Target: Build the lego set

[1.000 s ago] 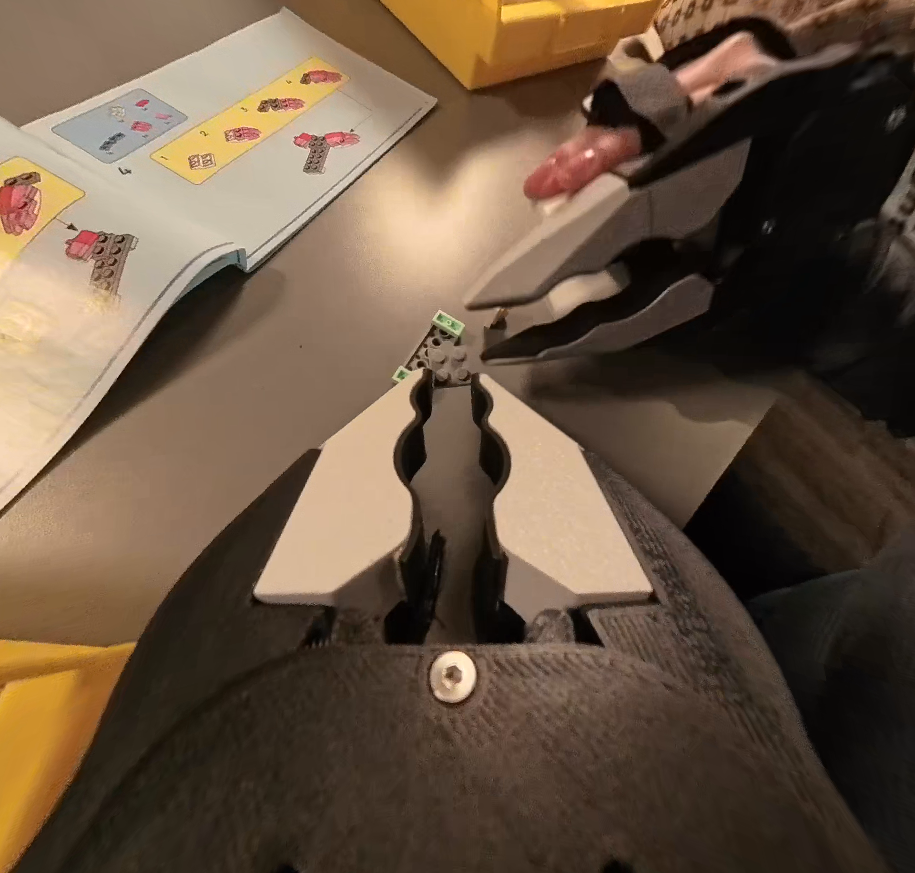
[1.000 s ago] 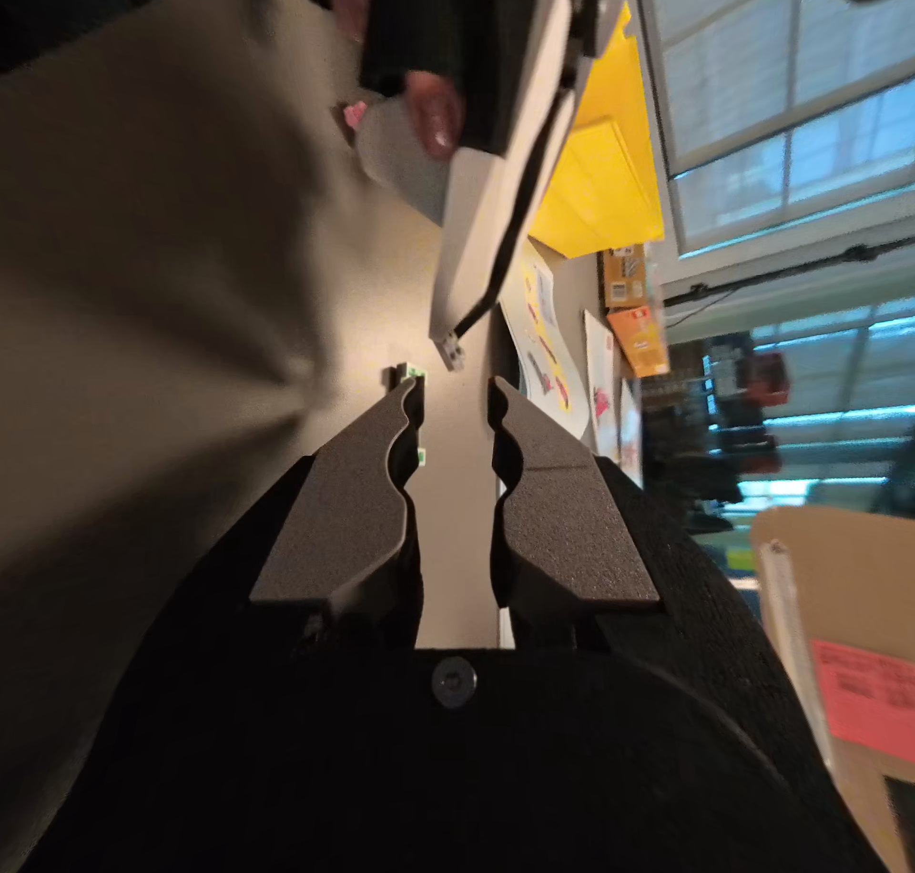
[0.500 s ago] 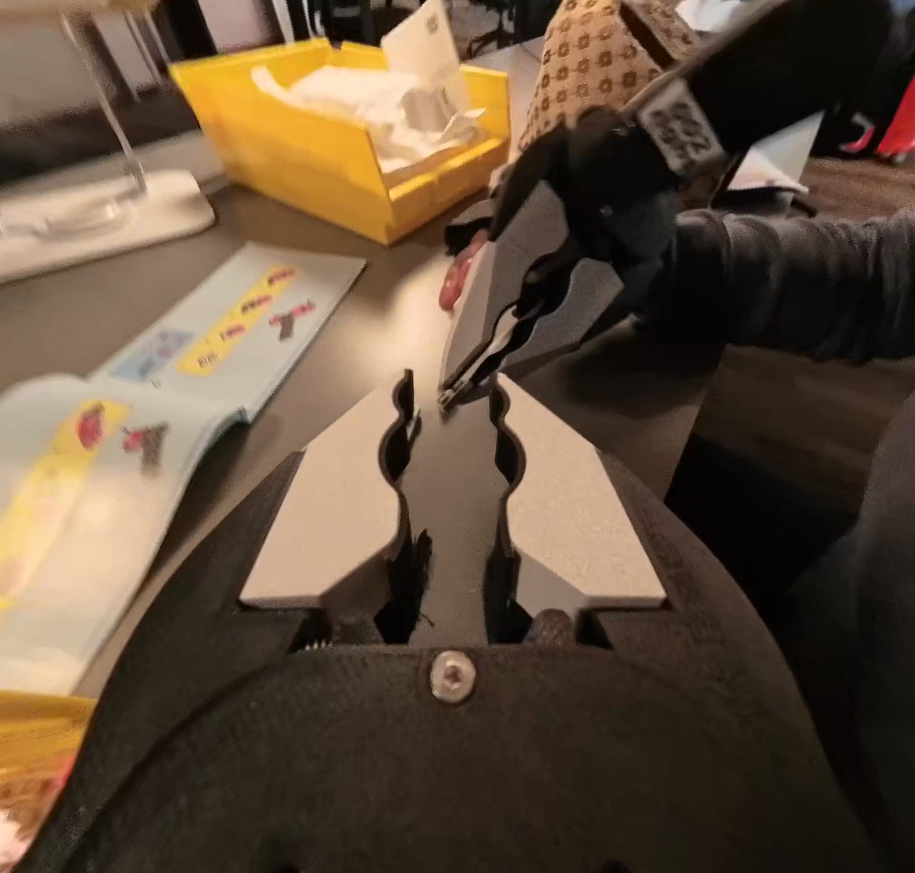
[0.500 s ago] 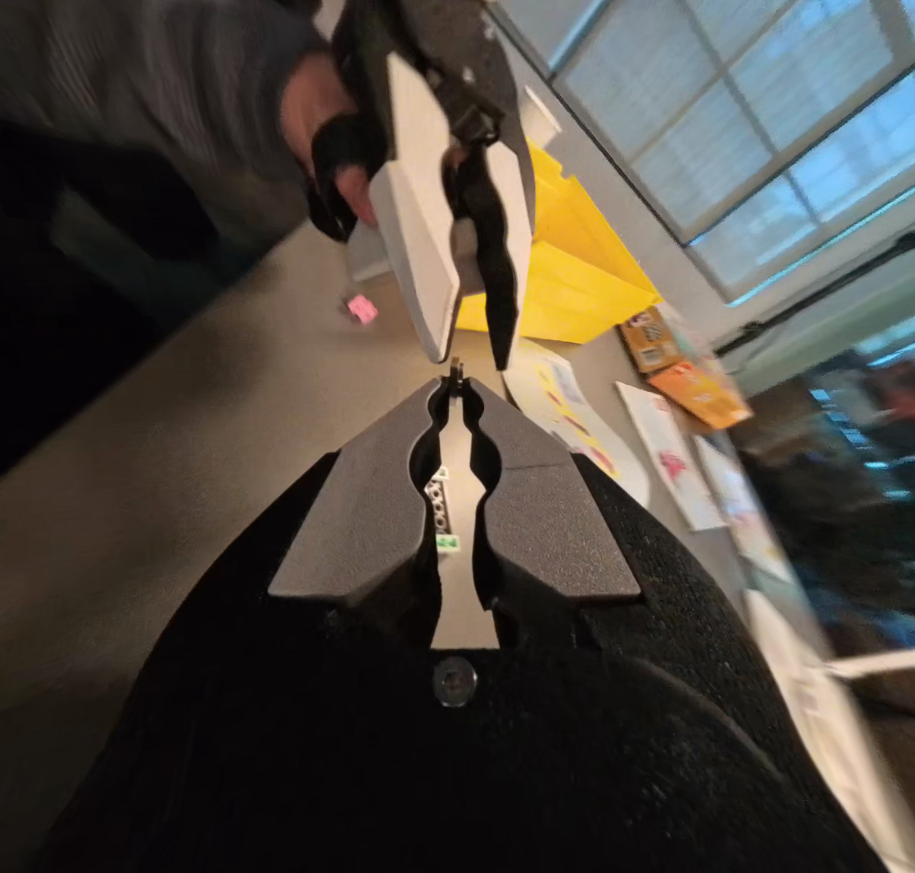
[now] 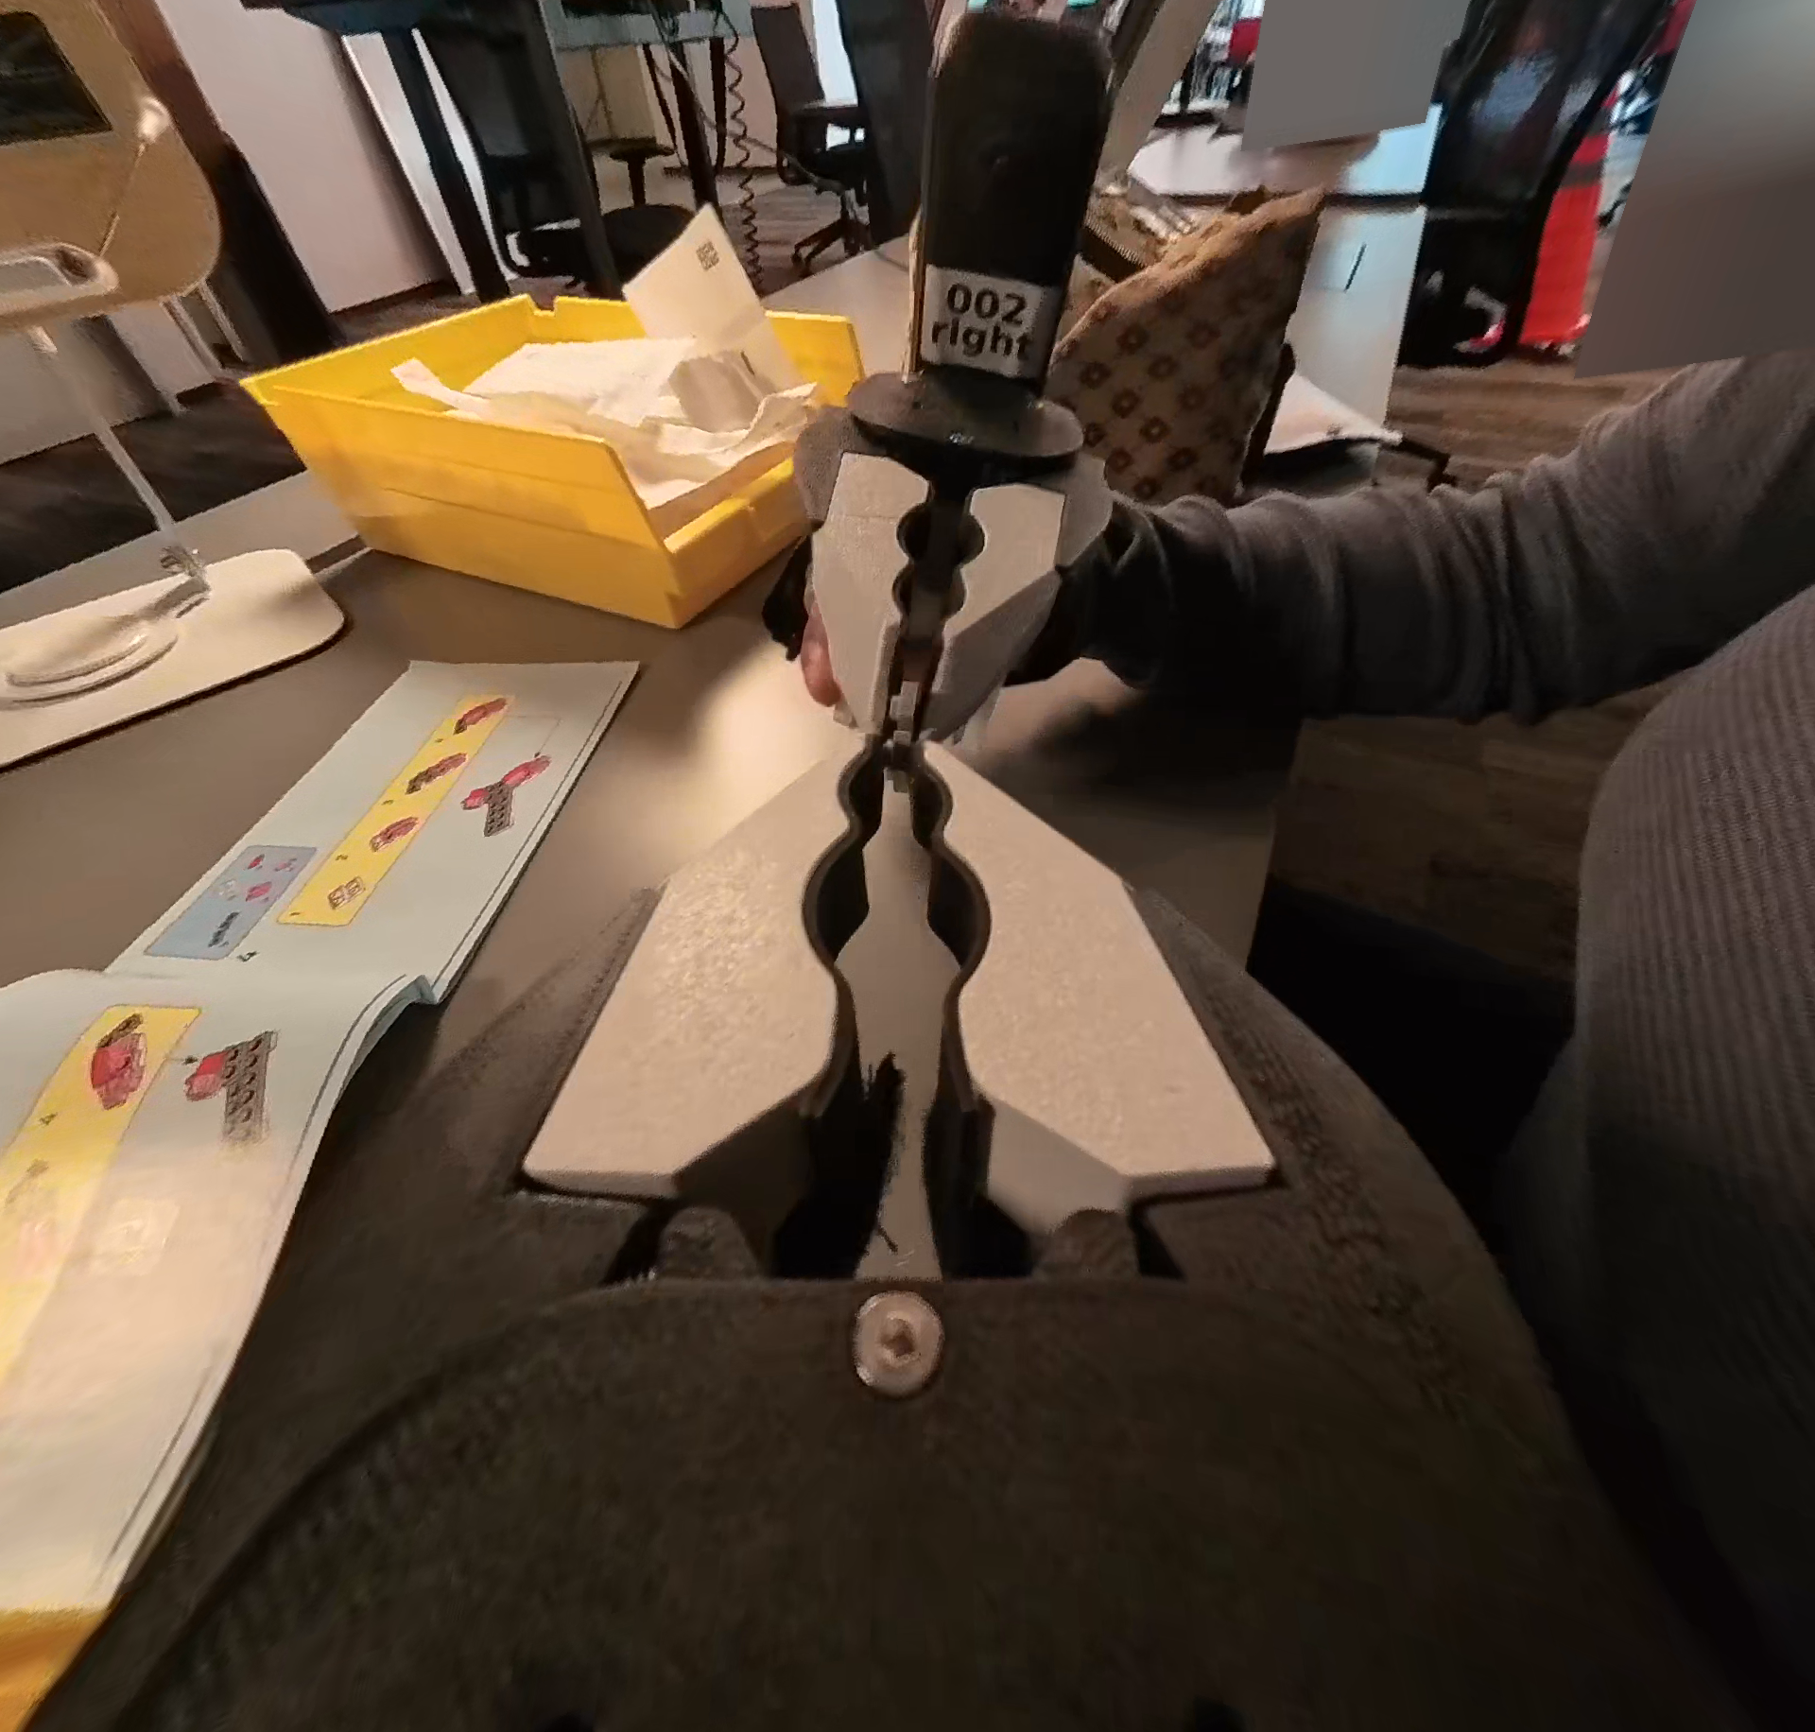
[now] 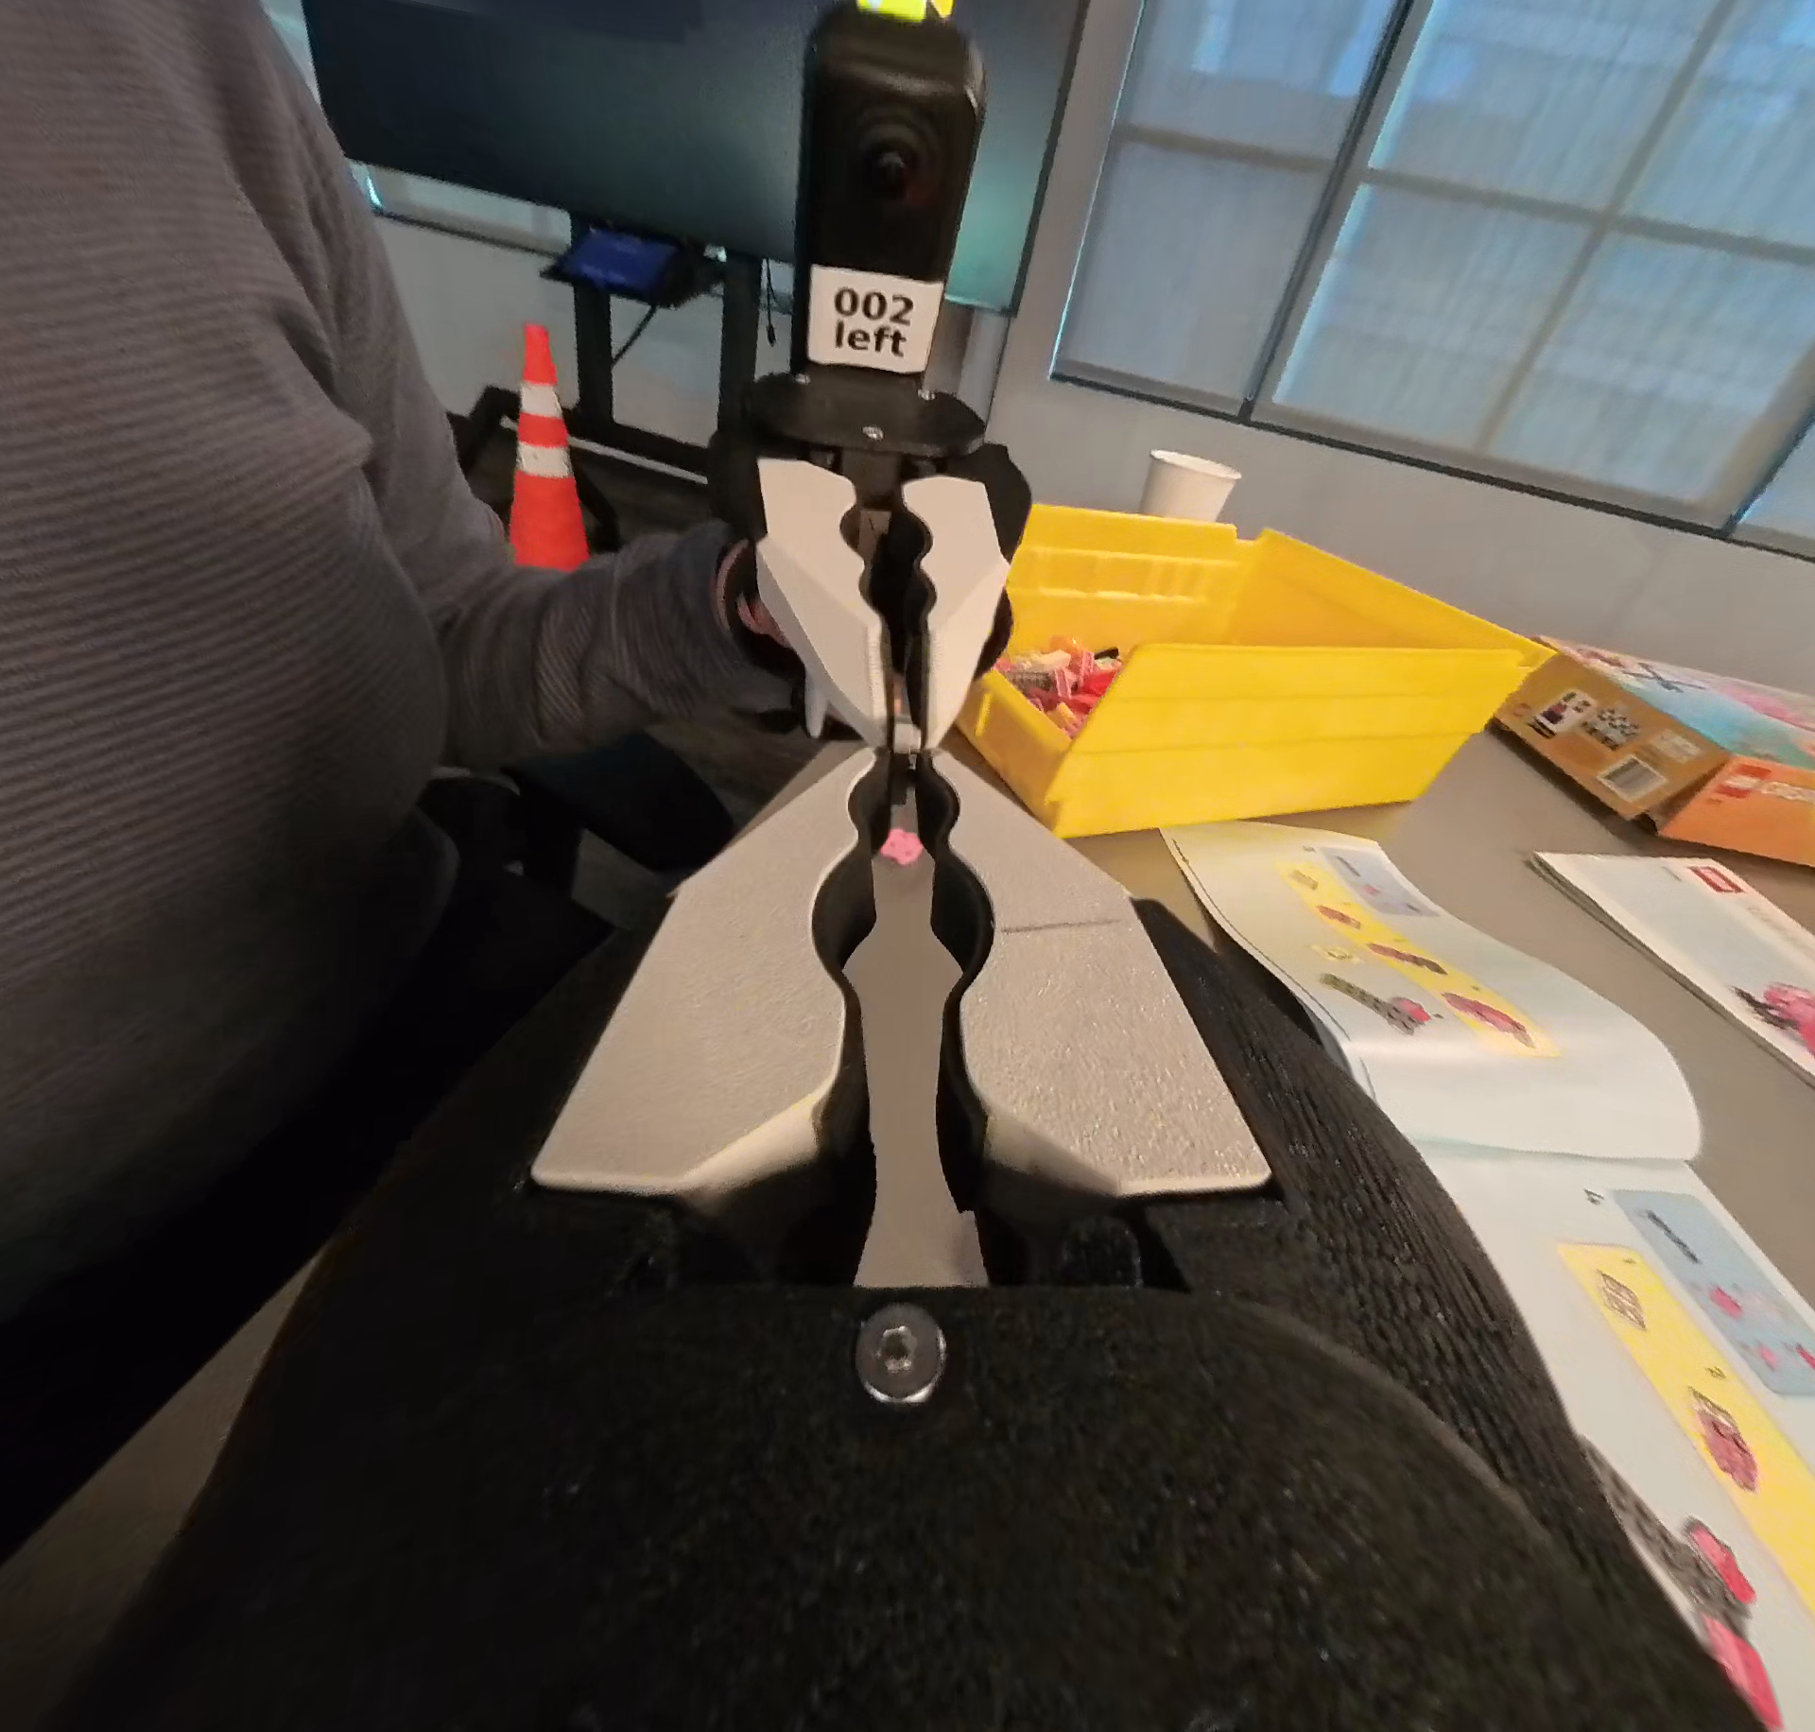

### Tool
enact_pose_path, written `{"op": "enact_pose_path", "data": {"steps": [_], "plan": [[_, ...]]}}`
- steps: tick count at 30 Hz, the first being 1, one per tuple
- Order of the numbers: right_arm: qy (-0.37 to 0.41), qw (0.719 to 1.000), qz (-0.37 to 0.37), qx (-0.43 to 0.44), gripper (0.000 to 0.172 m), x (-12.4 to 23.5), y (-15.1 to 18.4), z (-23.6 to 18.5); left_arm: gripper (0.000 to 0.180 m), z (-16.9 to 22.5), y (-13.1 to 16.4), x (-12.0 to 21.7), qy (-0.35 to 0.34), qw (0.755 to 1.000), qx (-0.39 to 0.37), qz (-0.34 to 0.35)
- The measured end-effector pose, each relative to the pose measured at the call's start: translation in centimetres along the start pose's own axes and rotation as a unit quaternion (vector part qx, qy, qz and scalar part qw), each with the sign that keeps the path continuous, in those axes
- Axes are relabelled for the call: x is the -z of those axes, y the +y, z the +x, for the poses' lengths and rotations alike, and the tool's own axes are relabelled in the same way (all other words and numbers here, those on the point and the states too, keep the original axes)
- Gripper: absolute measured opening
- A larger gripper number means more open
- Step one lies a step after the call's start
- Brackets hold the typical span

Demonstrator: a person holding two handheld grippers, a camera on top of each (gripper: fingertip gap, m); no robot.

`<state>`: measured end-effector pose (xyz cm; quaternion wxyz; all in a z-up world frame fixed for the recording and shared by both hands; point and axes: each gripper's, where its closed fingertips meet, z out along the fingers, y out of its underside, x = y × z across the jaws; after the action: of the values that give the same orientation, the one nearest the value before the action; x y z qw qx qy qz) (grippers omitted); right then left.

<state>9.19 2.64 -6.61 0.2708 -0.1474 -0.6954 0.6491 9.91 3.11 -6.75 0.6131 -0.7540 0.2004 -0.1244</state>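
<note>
My two grippers meet tip to tip above the dark table (image 5: 687, 703). My left gripper (image 5: 892, 769) is shut, and a small grey brick piece (image 5: 898, 752) sits pinched at its tips. My right gripper (image 6: 899, 763) is shut on the same small piece from the opposite side. It also shows in the left wrist view (image 5: 902, 714), pointing down at my left fingertips. The left gripper shows in the right wrist view (image 6: 899, 730). A small pink flower piece (image 6: 901, 845) lies on the table below, seen between my right fingers (image 6: 1061, 997).
An open instruction booklet (image 5: 393, 850) lies left on the table. A yellow bin with paper (image 5: 511, 486) stands behind it, next to a white stand base (image 5: 147, 644). A yellow bin of bricks (image 6: 1257, 732), a cardboard box (image 6: 1660, 752) and a person's sleeve (image 5: 1375, 565) are close by.
Both grippers lifted off the table and turned to face each other. The right shut on the small piece first; the left opened wide, then closed on it at the tips.
</note>
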Motion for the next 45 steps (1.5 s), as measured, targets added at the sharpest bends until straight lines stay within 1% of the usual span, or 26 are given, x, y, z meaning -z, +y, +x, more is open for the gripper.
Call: {"op": "enact_pose_path", "data": {"steps": [3,7,13,17,21,24,26,28,30,31,33,35,38,39,40,45], "plan": [[0.000,1.000,0.018,-0.011,0.002,0.2,-0.5,0.2,0.003,-0.1,-0.5,0.0,-0.002,1.000,-0.001,0.014],[-0.001,0.998,0.050,-0.027,0.002,0.7,-1.7,0.3,0.003,-0.1,-1.6,-0.2,-0.002,0.998,0.004,0.056],[0.008,0.998,0.056,-0.018,0.002,1.3,-2.2,0.6,0.002,-0.2,-2.5,-0.6,0.005,0.994,0.037,0.105],[0.011,0.997,0.067,-0.022,0.002,1.5,-2.7,0.6,0.002,-0.2,-3.1,-0.7,0.022,0.986,0.075,0.148],[0.011,0.996,0.083,-0.032,0.002,1.5,-3.2,0.7,0.002,-0.1,-3.5,-0.6,0.035,0.972,0.113,0.203],[0.011,0.995,0.088,-0.037,0.002,1.6,-3.3,0.8,0.002,-0.2,-3.5,-0.5,0.045,0.965,0.133,0.221],[0.023,0.996,0.079,-0.030,0.002,1.8,-3.0,1.0,0.002,-0.6,-3.2,-0.7,0.041,0.967,0.139,0.211],[0.033,0.998,0.058,-0.015,0.006,1.8,-2.4,1.1,0.002,-1.0,-2.6,-0.8,0.021,0.976,0.120,0.181],[0.030,0.999,0.032,-0.011,0.017,1.7,-1.9,0.8,0.002,-1.3,-1.9,-0.9,-0.007,0.987,0.086,0.134],[0.029,0.999,0.023,-0.009,0.019,1.7,-1.6,0.8,0.003,-1.4,-1.4,-1.0,-0.018,0.992,0.065,0.106],[0.029,1.000,-0.001,0.003,0.019,1.6,-1.0,0.7,0.003,-1.4,-0.4,-1.3,-0.034,0.998,0.029,0.049],[0.031,0.999,-0.034,0.018,0.018,1.6,-0.1,0.6,0.003,-1.1,0.1,-1.4,-0.037,0.999,0.003,0.018],[0.033,0.997,-0.069,0.027,0.015,1.5,1.0,0.7,0.003,-0.8,0.4,-1.4,-0.035,0.999,-0.004,0.005],[0.032,0.996,-0.077,0.027,0.005,1.5,1.3,0.7,0.003,-0.8,0.4,-1.4,-0.035,0.999,-0.004,0.005],[0.028,0.996,-0.079,0.024,0.004,1.5,1.4,0.6,0.003,-0.8,0.5,-1.4,-0.034,0.999,-0.003,0.004],[0.015,0.997,-0.080,0.003,0.003,1.8,1.7,0.5,0.003,-0.7,0.7,-1.6,-0.029,1.000,0.006,0.010]]}}
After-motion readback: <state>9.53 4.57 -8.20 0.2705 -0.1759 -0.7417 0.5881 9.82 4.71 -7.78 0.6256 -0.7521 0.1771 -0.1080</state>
